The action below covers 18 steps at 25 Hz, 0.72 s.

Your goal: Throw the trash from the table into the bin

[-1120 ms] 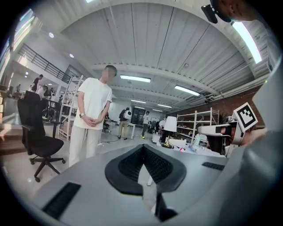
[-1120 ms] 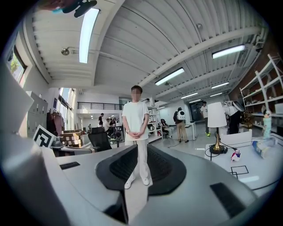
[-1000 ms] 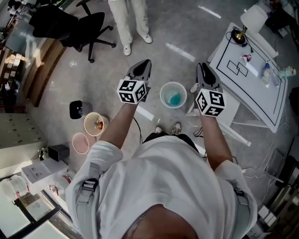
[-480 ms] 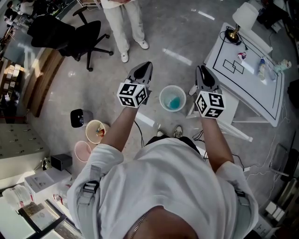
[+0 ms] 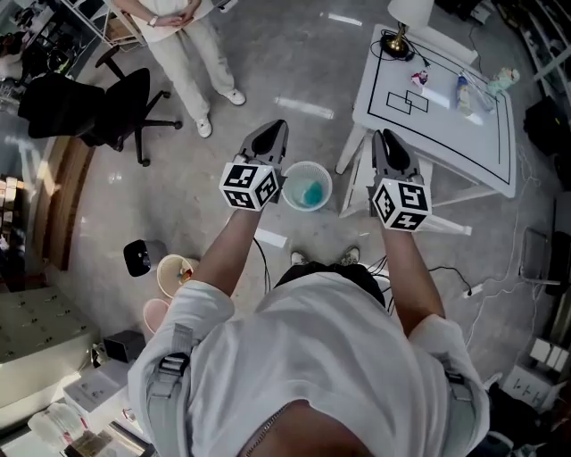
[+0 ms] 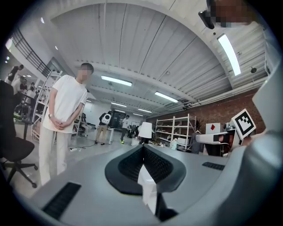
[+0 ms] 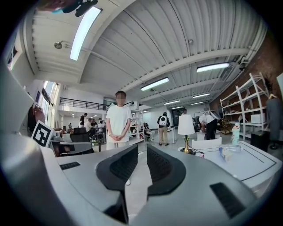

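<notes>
Hovered by the bin (image 5: 323,171) with the left claw (image 5: 270,134) pinched closed and the right claw (image 5: 385,138) slightly parted, empty — trash (image 5: 418,78) lying well apart on the worktop (image 5: 446,134) — and likely risked toppling the lamp (image 5: 394,42) or bottle (image 5: 462,89) beside it through a careless reach.

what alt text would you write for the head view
From above, a person in white holds a left gripper and right gripper out over a grey floor, a round bin between them. A white table with a lamp stands upper right; a bystander and black chair upper left.
</notes>
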### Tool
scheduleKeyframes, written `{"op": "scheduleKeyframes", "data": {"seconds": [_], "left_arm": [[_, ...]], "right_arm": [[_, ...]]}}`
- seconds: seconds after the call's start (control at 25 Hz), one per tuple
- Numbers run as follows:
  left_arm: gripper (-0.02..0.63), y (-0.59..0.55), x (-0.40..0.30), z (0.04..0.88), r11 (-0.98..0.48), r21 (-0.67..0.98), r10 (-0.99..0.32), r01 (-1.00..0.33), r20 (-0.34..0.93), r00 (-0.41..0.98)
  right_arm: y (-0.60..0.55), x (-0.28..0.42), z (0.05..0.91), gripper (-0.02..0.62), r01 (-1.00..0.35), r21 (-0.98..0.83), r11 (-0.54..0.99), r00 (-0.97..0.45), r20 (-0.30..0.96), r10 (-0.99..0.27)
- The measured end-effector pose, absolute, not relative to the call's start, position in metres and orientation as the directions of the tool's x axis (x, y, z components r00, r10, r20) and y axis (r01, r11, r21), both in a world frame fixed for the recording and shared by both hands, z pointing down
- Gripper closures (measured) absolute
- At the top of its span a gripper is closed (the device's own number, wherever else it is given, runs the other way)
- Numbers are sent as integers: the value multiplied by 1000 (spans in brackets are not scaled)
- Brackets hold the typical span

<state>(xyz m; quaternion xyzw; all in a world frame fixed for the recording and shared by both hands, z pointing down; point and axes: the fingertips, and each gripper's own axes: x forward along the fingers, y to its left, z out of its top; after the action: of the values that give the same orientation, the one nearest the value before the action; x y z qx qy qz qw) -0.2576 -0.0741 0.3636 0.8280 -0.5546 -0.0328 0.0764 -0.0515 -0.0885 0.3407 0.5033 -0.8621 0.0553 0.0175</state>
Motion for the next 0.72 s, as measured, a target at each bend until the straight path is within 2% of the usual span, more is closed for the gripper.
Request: {"op": "scheduleKeyframes", "data": {"seconds": [0.4, 0.72], "left_arm": [[595, -112, -136, 351, -487, 133, -870, -863, 21, 493], [595, -143, -37, 336, -471, 99, -879, -876, 24, 476]], "right_arm": [[-94, 89, 338, 528, -935, -102, 341, -349, 72, -935], [-123, 191, 334, 528, -926, -137, 351, -361, 56, -931]]}}
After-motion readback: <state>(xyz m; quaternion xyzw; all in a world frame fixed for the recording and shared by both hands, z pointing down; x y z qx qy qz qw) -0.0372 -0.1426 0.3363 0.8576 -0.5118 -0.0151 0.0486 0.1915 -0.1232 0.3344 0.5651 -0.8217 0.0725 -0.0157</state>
